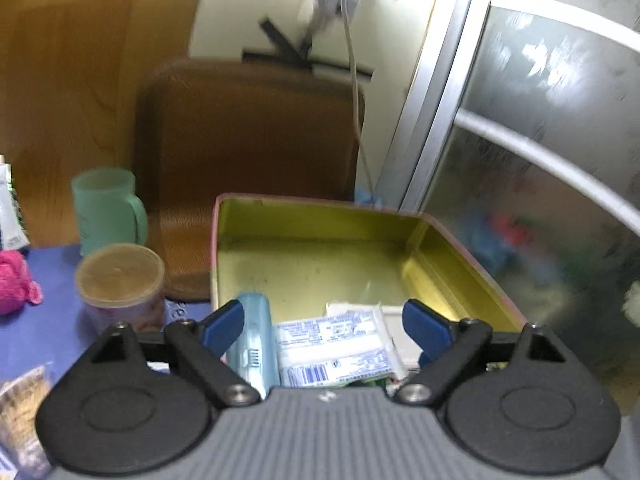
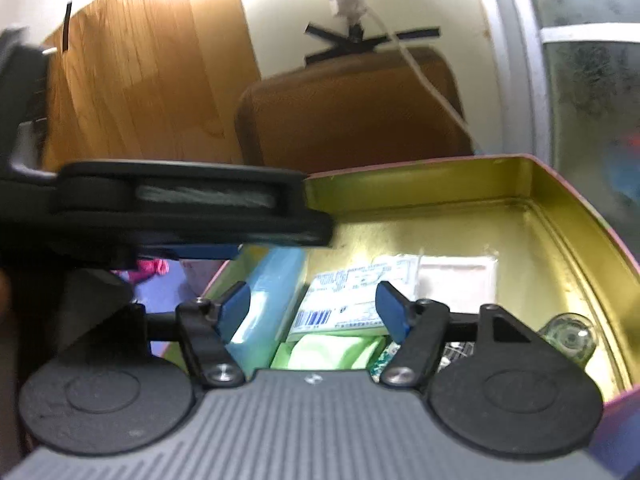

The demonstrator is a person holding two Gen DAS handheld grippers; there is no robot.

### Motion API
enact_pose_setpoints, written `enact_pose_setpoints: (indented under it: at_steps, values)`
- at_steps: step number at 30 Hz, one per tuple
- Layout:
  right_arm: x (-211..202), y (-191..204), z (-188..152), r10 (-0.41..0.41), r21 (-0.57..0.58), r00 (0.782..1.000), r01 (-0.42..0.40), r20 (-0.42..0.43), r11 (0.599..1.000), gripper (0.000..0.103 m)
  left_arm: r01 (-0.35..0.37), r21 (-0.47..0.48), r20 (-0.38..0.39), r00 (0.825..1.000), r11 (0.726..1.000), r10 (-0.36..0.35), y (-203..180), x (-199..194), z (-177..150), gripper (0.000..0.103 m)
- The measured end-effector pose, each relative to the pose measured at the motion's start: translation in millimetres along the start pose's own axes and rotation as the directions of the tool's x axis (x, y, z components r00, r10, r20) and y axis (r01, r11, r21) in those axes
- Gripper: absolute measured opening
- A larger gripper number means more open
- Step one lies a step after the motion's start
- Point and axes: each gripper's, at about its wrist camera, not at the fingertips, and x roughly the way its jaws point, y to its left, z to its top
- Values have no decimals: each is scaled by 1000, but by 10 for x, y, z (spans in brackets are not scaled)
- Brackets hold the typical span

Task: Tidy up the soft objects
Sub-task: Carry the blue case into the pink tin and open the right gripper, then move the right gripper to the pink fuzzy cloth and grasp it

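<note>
blue tabletop (image 1: pixel 36 336) by a frosted window carries a gold-lined tin (image 1: pixel 312 216) holding a pale blue pack (image 1: pixel 254 336) and white packets (image 1: pixel 336 350). left hand-held gripper (image 1: pixel 324 322) and right hand-held gripper (image 2: pixel 314 306) both hover over it, jaws spread, gripping nothing.

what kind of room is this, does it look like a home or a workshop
Most likely a home: a wooden chair at a table with a blue cover, a green mug, and an open tin of small household packets beside a frosted-glass door.
</note>
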Motion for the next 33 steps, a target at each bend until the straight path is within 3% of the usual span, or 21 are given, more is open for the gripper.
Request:
enact_pose_setpoints:
  at_steps: [3, 4, 6, 8, 9, 11, 13, 14, 15, 16, 17, 18, 20, 23, 27, 29, 31, 32, 33]
  values:
    - [-226, 69, -77, 4, 9, 998, -4, 70, 1000, 70, -14, -38, 56, 998, 999, 16, 227, -330, -119, 90]
    - [-274, 114, -106, 8, 5, 996, -9, 87, 1000, 65, -28, -53, 68, 997, 998, 31, 317, -452, -168, 90]
    - [-341, 219, -126, 41, -16, 994, -40, 103, 999, 55, -84, -92, 95, 991, 992, 93, 630, -691, -318, 91]
    - [-301, 421, -153, 103, -71, 990, -96, 96, 993, 47, -187, -129, 98, 975, 974, 200, 969, -860, -454, 93]
    - [-285, 521, -174, 136, -101, 987, -128, 83, 987, 43, -254, -146, 85, 960, 956, 268, 1171, -932, -533, 94]
    - [-204, 791, -206, 221, -153, 975, -215, 22, 965, 42, -405, -160, 32, 909, 900, 415, 1538, -1016, -669, 94]
    - [-26, 1032, -218, 295, -164, 953, -303, -69, 939, 42, -545, -140, -19, 836, 827, 548, 1861, -1043, -792, 93]
    - [122, 1157, -201, 328, -157, 936, -346, -130, 925, 42, -609, -131, -42, 791, 782, 610, 2023, -1055, -853, 93]
    - [259, 1286, -171, 346, -145, 921, -372, -176, 917, 42, -637, -136, -56, 769, 758, 637, 2132, -1069, -894, 93]
    - [428, 1420, -127, 353, -128, 910, -385, -218, 914, 42, -649, -156, -68, 759, 745, 647, 2241, -1093, -930, 93]
    - [579, 1524, -78, 349, -111, 904, -384, -247, 917, 42, -634, -206, -89, 771, 746, 630, 2337, -1134, -951, 90]
    - [783, 1636, -4, 339, -82, 899, -374, -276, 924, 42, -600, -254, -74, 794, 759, 603, 2394, -1190, -957, 91]
    - [1214, 1837, 162, 319, -19, 892, -343, -321, 939, 42, -597, -270, -63, 794, 756, 605, 2414, -1206, -959, 91]
    - [1746, 2047, 334, 278, 45, 887, -282, -370, 958, 43, -578, -270, -59, 808, 770, 586, 2400, -1194, -972, 91]
    - [2328, 2227, 433, 202, 112, 882, -170, -426, 979, 58, -542, -315, -36, 827, 779, 561, 2465, -1290, -1005, 92]
    - [2533, 2279, 413, 143, 88, 884, -115, -446, 989, 58, -527, -333, -24, 834, 782, 551, 2508, -1301, -1024, 92]
    - [2682, 2335, 333, 87, 43, 872, -75, -482, 996, 55, -510, -361, 2, 837, 781, 547, 2525, -1359, -1044, 91]
    - [2735, 2346, 274, 93, 44, 859, -82, -503, 996, 51, -501, -378, 25, 835, 778, 550, 2527, -1404, -1058, 91]
    - [2734, 2373, 251, 100, 43, 861, -91, -499, 995, 48, -487, -398, 58, 833, 778, 551, 2530, -1472, -1078, 92]
